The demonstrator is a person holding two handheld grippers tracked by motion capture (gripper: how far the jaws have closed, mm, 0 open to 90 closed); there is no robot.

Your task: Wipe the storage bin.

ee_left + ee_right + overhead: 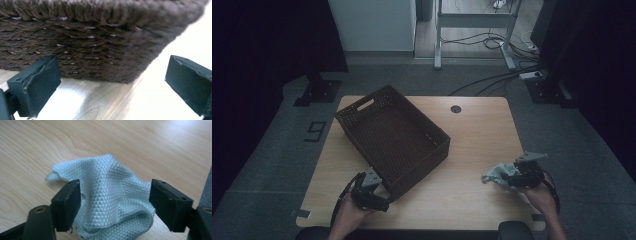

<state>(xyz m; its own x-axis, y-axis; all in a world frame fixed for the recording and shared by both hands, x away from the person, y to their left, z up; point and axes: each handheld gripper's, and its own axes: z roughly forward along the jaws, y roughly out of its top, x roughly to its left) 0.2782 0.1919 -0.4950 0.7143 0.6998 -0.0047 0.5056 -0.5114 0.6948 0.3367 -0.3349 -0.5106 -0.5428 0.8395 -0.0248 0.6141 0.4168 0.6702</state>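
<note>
Pale-blue waffle-weave cloth (110, 195) bunches between your right gripper (115, 202)'s spread jaws, unclamped; your left gripper (112, 85), jaws apart, faces the brown woven basket (95, 42)'s corner, steadying nothing.

The high view is dim and underexposed: the room's sides sink into near black, and only the surface (472, 145) and the floor behind it catch soft light. The basket (392, 137) reads as a dark mass with little weave detail. The left gripper view is far brighter; glare washes the surface white at the right, and the basket's top edge is blurred. The right gripper view is evenly lit and sharp on the cloth (110, 195), with pale glare at the upper right.
</note>
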